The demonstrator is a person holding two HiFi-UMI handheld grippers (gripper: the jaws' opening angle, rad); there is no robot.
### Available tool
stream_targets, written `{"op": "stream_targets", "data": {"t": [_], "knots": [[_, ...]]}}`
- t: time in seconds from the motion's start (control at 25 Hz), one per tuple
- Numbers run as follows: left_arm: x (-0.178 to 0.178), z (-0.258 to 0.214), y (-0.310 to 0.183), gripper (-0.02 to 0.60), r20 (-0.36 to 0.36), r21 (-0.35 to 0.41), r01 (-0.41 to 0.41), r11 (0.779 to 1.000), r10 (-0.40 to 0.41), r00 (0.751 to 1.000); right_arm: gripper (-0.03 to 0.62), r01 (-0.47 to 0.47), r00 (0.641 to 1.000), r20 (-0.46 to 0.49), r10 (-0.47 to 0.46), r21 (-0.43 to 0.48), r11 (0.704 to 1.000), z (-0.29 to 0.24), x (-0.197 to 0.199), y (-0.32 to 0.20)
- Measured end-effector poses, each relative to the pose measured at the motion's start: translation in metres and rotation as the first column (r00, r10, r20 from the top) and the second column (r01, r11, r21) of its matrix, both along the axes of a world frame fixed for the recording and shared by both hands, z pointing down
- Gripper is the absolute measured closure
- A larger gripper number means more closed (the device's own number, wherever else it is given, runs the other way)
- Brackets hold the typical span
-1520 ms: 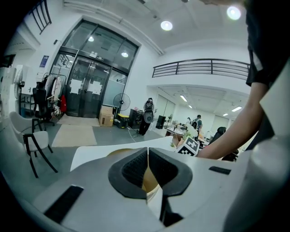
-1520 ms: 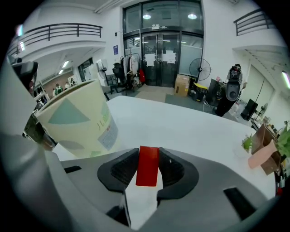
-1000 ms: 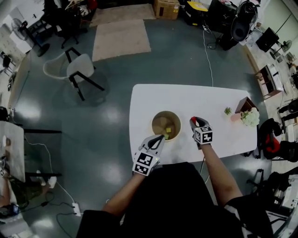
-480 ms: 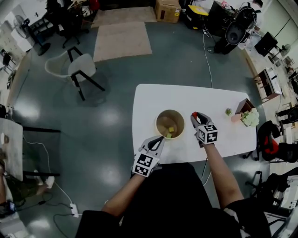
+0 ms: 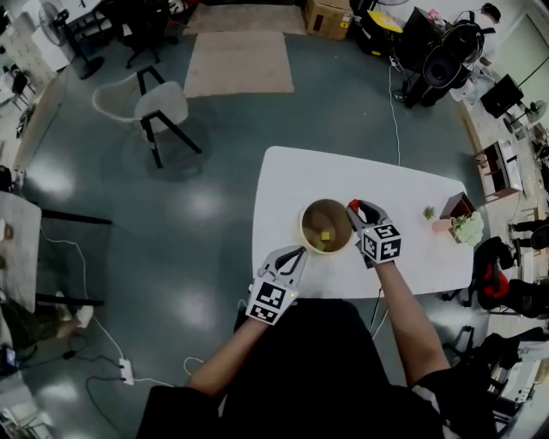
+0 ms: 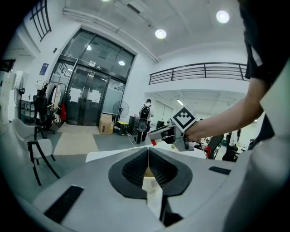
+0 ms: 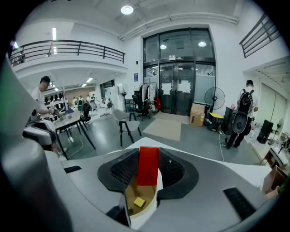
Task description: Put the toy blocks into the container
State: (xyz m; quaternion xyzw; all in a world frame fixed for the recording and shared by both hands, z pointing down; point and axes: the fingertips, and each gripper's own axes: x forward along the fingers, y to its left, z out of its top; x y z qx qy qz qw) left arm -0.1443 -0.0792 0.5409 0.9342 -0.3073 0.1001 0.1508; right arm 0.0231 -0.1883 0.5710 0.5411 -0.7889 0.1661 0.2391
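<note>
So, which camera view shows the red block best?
The right gripper view: the red block fills the gap between the jaws of the right gripper. The head view shows only a red speck at that gripper's tip; the left gripper view, a small red sliver.

A big bright room with a shiny grey floor (image 5: 257,120)
A white counter (image 5: 326,176) stands on it. A pale rug (image 5: 236,64) lies near a white chair (image 5: 159,107) with black legs. Tall glass doors (image 7: 179,81) fill one wall, a railing (image 7: 68,47) runs up high, and round lights (image 7: 127,9) shine above.
</note>
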Motion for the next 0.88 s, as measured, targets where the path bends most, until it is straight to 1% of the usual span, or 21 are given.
{"op": "stream_targets", "data": {"t": [0.12,0.28,0.4,0.48,0.68,0.76,0.88], "knots": [[-0.01,0.004,-0.004,0.574,0.005,-0.019,0.018,1.0,-0.018,1.0,0.465,0.035,0.999,0.004,-0.035,-0.037,0.999,0.007,-0.018,-0.007],[-0.024,0.01,-0.007,0.574,0.004,-0.048,0.045,0.998,-0.045,0.999,0.465,0.073,0.997,0.001,-0.073,-0.111,0.991,0.026,-0.038,-0.006],[-0.032,0.014,-0.011,0.574,0.008,-0.05,0.052,0.997,-0.052,0.999,0.465,0.089,0.996,-0.013,-0.092,-0.177,0.98,0.045,-0.049,-0.007],[-0.032,0.014,-0.013,0.574,0.009,-0.049,0.055,0.997,-0.055,0.998,0.465,0.123,0.991,-0.02,-0.13,-0.217,0.968,0.057,-0.058,-0.005],[-0.027,0.017,-0.015,0.574,0.008,-0.053,0.068,0.996,-0.068,0.998,0.465,0.219,0.966,-0.065,-0.251,-0.314,0.924,0.087,-0.075,0.002],[-0.029,0.019,-0.015,0.574,0.014,-0.055,0.071,0.996,-0.07,0.997,0.465,0.246,0.953,-0.076,-0.293,-0.369,0.896,0.099,-0.083,0.007],[-0.032,0.018,-0.018,0.574,0.026,-0.06,0.077,0.995,-0.076,0.997,0.464,0.278,0.94,-0.054,-0.337,-0.452,0.847,0.113,-0.095,0.012]]}}
